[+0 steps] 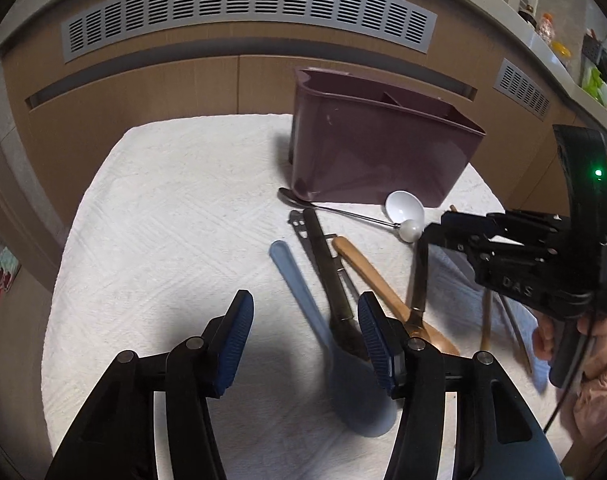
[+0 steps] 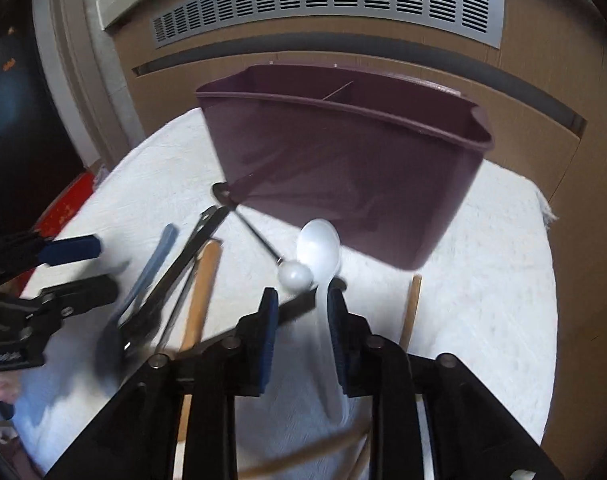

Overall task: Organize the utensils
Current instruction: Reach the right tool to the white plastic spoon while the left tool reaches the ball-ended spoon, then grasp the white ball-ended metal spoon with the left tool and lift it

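I am reading the raised letters "DAS" on the black body of my right gripper [image 1: 425,236]; no other writing is legible. The landmark is the plum plastic caddy [image 2: 343,168], smooth-walled, rectangular, with a divider inside, standing on a white quilted cloth [image 1: 175,208]. Just in front of the caddy, my right gripper's ribbed blue pads are standing narrow around the handle of a glossy white plastic spoon [image 2: 318,246]; whether they are pressing on it I cannot tell. A long metal stirrer with a white ball end [image 2: 296,275] is lying against the caddy's front, touching the spoon's bowl. Further in front of the caddy, my left gripper [image 1: 305,340] is hovering half-wide, gripping nothing, over a pale blue spatula [image 1: 299,292], a dark ladle-like utensil [image 1: 327,264] and a wooden spoon [image 1: 375,276], fanned side by side. A wooden cabinet with grey slotted vents [image 1: 247,4] is rising behind the caddy.
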The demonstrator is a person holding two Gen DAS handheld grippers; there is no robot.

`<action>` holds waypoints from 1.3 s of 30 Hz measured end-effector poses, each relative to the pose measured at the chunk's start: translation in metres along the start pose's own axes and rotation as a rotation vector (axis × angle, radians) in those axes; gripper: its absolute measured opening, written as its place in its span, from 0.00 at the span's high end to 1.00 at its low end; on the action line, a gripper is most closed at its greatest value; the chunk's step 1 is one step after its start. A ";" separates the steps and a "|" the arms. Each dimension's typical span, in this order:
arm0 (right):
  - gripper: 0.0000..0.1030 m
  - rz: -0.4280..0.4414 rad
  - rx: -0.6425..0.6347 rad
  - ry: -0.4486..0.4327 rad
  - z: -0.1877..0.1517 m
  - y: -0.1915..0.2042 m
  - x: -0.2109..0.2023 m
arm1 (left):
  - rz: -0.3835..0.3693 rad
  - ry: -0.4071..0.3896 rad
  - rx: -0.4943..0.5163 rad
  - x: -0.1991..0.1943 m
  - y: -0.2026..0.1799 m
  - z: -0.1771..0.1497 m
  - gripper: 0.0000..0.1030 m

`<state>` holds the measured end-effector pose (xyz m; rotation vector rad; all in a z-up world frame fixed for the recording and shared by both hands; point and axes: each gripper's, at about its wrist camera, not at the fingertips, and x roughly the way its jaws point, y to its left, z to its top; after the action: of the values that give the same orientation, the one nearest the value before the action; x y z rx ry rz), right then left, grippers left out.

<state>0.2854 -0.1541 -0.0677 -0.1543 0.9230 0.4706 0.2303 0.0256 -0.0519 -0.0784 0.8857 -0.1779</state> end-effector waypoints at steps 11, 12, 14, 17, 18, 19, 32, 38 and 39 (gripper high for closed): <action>0.81 0.005 -0.070 0.068 0.012 0.019 0.034 | -0.032 0.027 -0.066 0.011 0.023 -0.004 0.46; 0.81 0.009 -0.069 0.069 0.011 0.019 0.033 | -0.033 0.029 -0.070 0.012 0.023 -0.004 0.46; 0.81 0.022 -0.063 0.072 0.007 0.020 0.026 | -0.036 0.032 -0.079 0.013 0.024 -0.005 0.46; 0.81 0.090 -0.028 0.084 -0.007 0.018 0.006 | -0.044 0.031 -0.087 0.013 0.023 -0.004 0.46; 0.81 0.108 -0.022 0.085 -0.013 0.019 0.000 | -0.049 0.031 -0.087 0.013 0.022 -0.004 0.46; 0.81 0.121 -0.026 0.089 -0.020 0.020 -0.006 | -0.054 0.031 -0.086 0.013 0.020 -0.003 0.46; 0.37 0.038 -0.012 0.029 -0.081 0.000 -0.068 | -0.164 0.047 0.154 0.004 -0.046 0.009 0.46; 0.34 -0.039 0.051 0.012 -0.104 -0.028 -0.092 | -0.153 0.066 0.366 0.024 -0.096 0.011 0.46; 0.33 -0.045 0.062 0.013 -0.105 -0.031 -0.093 | -0.129 0.066 0.380 0.029 -0.100 0.013 0.46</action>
<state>0.1748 -0.2460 -0.0588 -0.1215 0.9444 0.3988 0.2464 -0.0778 -0.0516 0.2255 0.8994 -0.4683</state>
